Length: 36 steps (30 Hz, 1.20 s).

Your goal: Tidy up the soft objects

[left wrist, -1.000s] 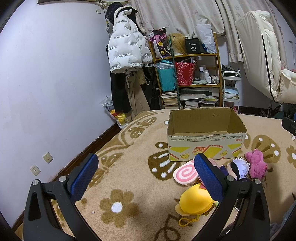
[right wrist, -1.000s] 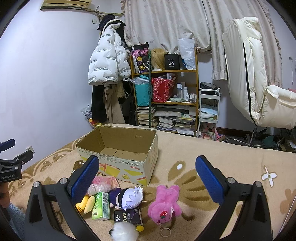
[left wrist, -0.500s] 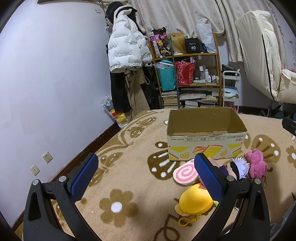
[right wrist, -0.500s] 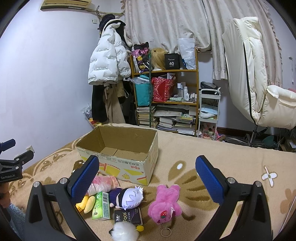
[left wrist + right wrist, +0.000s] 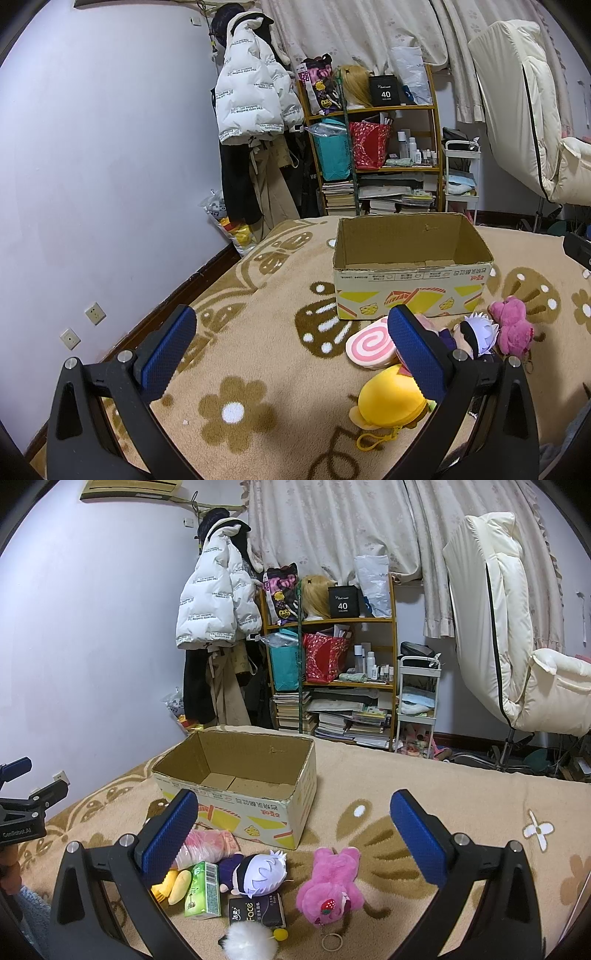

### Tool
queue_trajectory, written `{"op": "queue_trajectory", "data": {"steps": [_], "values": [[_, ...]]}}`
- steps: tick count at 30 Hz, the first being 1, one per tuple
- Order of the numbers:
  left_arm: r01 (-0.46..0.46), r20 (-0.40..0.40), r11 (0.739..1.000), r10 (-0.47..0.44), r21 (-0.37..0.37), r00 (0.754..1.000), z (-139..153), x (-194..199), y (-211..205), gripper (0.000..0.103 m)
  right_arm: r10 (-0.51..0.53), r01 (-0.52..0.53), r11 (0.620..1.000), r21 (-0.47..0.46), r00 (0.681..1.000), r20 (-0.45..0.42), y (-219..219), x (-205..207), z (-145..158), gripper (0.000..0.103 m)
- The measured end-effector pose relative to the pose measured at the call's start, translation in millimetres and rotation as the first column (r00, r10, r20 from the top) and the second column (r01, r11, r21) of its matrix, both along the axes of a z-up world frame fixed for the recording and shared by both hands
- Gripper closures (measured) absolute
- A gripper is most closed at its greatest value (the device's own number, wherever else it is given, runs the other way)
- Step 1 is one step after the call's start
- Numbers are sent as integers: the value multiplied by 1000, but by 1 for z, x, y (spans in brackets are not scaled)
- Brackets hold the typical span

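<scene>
An open, empty cardboard box [image 5: 413,280] [image 5: 243,797] stands on the brown patterned blanket. In front of it lie soft toys: a pink swirl cushion [image 5: 367,345], a yellow plush [image 5: 388,404], a white-haired doll [image 5: 258,873] [image 5: 476,334] and a pink plush bear [image 5: 332,882] [image 5: 511,326]. A green tissue pack [image 5: 203,890], a black tissue pack [image 5: 256,910] and a white pompom [image 5: 247,941] lie beside them. My left gripper [image 5: 291,350] is open and empty, left of the toys. My right gripper [image 5: 295,834] is open and empty above the toys.
A cluttered shelf [image 5: 332,675] with books and bags stands behind the bed, with a white puffer jacket [image 5: 214,605] hanging to its left. A cream chair [image 5: 517,646] is at the right. The wall [image 5: 92,166] runs along the bed's left side.
</scene>
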<state>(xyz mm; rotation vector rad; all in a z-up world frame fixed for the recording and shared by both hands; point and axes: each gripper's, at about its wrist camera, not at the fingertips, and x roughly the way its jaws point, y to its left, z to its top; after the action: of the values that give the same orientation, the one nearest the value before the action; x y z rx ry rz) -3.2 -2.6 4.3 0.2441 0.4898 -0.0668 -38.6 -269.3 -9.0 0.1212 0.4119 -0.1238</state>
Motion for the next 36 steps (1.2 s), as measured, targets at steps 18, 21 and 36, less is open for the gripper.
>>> {"op": "queue_trajectory", "data": {"steps": [18, 21, 36], "values": [[-3, -6, 1000, 3, 5, 1000, -2, -1, -1, 1, -1, 1, 1000, 2, 1000, -2, -1, 2, -1, 0], [-2, -11, 1000, 2, 8, 1000, -6, 0, -2, 1, -1, 1, 1000, 5, 1000, -4, -2, 3, 0, 0], [57, -136, 998, -56, 9, 989, -27, 18, -19, 1, -22, 32, 996, 85, 993, -116, -4, 18, -30, 0]]}}
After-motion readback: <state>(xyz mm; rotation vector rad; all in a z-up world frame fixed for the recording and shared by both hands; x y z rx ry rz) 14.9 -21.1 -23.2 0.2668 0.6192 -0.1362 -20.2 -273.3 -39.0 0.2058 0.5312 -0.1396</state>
